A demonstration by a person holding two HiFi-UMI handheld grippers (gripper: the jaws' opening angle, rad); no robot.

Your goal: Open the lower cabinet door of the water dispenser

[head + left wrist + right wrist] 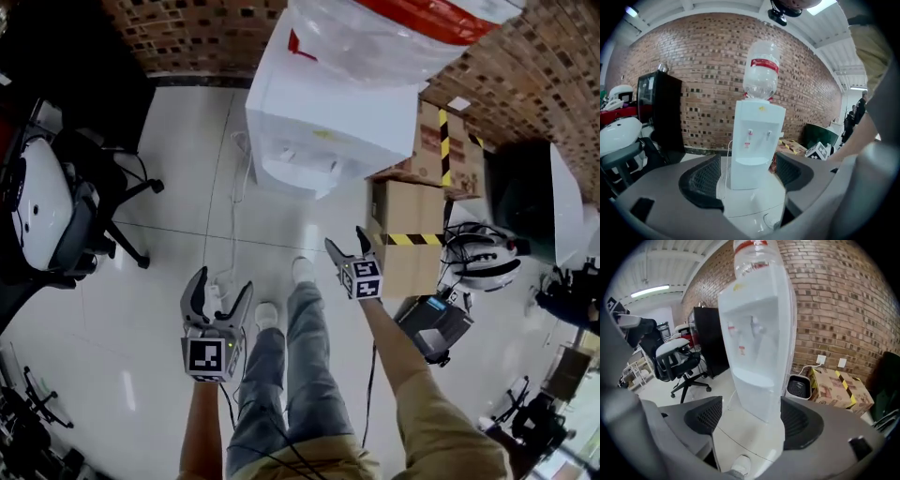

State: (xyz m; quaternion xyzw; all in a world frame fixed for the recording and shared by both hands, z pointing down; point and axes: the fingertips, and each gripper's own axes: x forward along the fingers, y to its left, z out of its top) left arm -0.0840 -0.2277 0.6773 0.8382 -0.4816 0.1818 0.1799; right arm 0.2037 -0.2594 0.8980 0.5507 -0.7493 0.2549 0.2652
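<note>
The white water dispenser (314,127) stands against the brick wall with a clear bottle (394,28) on top. Its two taps and drip shelf face me, and the plain lower front (757,401) under the shelf looks closed. My left gripper (217,298) is open and empty, well short of the dispenser, over the floor by my left leg. The right gripper (349,246) is higher and closer, also open and empty, beside the cardboard boxes. In the left gripper view the dispenser (757,140) sits framed between my left gripper's (746,174) fingers. In the right gripper view it fills the gap of my right gripper (750,420).
Cardboard boxes (417,225) with yellow-black tape stand right of the dispenser, a small black box (799,387) at its base. A black office chair (70,211) is at the left, a dark cabinet (658,112) beyond it. A white cable (230,234) runs across the tiles. My shoes (302,270) are close by.
</note>
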